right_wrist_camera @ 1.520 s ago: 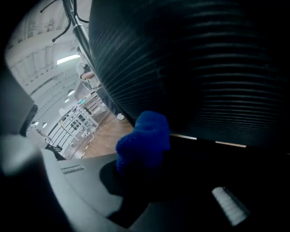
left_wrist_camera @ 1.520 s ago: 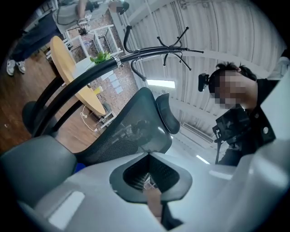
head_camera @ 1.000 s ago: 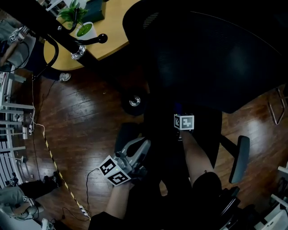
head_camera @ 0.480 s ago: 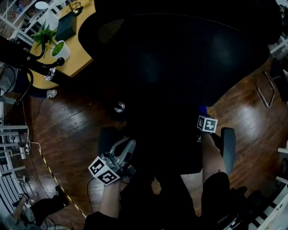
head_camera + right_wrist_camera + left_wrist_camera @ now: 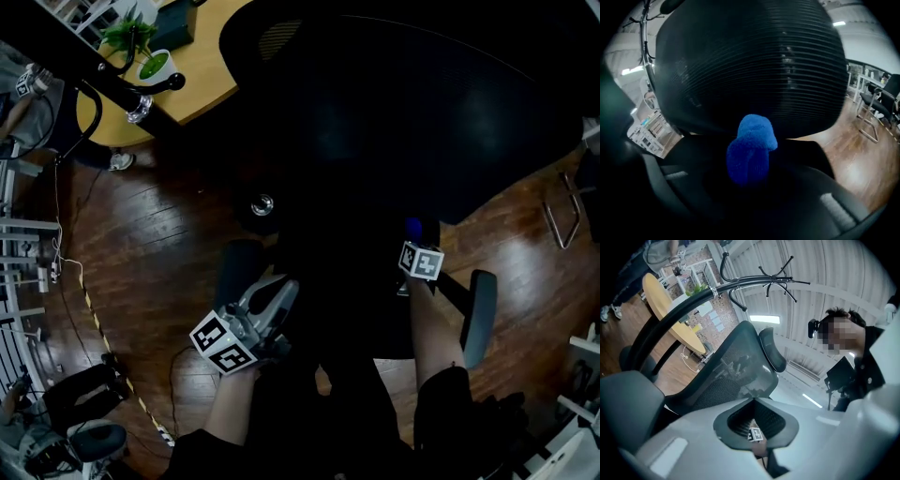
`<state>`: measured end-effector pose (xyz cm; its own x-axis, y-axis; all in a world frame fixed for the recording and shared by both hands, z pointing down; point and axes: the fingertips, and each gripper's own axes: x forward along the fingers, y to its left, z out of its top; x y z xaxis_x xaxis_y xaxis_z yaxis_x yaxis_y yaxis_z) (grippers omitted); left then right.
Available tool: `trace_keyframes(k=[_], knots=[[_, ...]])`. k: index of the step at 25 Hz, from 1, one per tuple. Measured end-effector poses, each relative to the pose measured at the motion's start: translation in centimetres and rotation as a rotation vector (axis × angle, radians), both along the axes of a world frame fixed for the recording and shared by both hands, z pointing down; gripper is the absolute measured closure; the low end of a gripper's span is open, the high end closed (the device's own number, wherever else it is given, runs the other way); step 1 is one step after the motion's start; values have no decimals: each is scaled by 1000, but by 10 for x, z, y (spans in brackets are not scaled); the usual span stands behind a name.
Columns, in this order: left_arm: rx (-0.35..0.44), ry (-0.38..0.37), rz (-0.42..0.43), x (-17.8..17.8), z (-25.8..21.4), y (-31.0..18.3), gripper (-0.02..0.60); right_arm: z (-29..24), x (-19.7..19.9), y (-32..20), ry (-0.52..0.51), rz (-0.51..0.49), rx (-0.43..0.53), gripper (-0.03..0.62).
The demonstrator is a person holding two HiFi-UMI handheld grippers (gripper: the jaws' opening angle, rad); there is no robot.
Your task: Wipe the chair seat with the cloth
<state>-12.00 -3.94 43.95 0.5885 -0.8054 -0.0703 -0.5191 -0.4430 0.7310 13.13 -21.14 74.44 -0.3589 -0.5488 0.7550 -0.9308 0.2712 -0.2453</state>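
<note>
Dark wooden floor (image 5: 169, 244) lies around a black mesh chair (image 5: 403, 112), with a yellow worktop (image 5: 202, 66) at 11 o'clock. The right tool (image 5: 412, 242) grips a bunched blue cloth (image 5: 751, 147) over the chair seat (image 5: 811, 157); the left tool (image 5: 277, 295), jaws together and empty, hangs at 7 o'clock

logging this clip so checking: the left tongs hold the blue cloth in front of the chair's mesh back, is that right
Wrong tongs. The right tongs hold the blue cloth in front of the chair's mesh back, as the right gripper view shows; the left tongs are shut on nothing.
</note>
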Motion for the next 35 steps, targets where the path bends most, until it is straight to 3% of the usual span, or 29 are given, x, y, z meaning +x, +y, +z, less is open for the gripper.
trace_keyframes(k=[9,12,15,18,21,31,35], knots=[[9,8,-130,-50,-3,25,591,8,-279,65,-189,-406,-110,559],[2,10,-161,-70,3,35,591,13,-327,93,-176,-482,-112,559],[-3,12,-180,-81,8,42,591,13,-338,100,-182,-496,-60,559],[0,11,-177,-79,7,44,591,10,-322,98,-154,-511,-44,559],[7,15,-150,-72,3,43,591,12,-276,95,-106,-411,-72,559],[28,11,47,-1,-5,16,591,16,-4,78,49,9,-96,559],[22,9,106,32,-7,10,591,17,75,79,102,52,-78,559]])
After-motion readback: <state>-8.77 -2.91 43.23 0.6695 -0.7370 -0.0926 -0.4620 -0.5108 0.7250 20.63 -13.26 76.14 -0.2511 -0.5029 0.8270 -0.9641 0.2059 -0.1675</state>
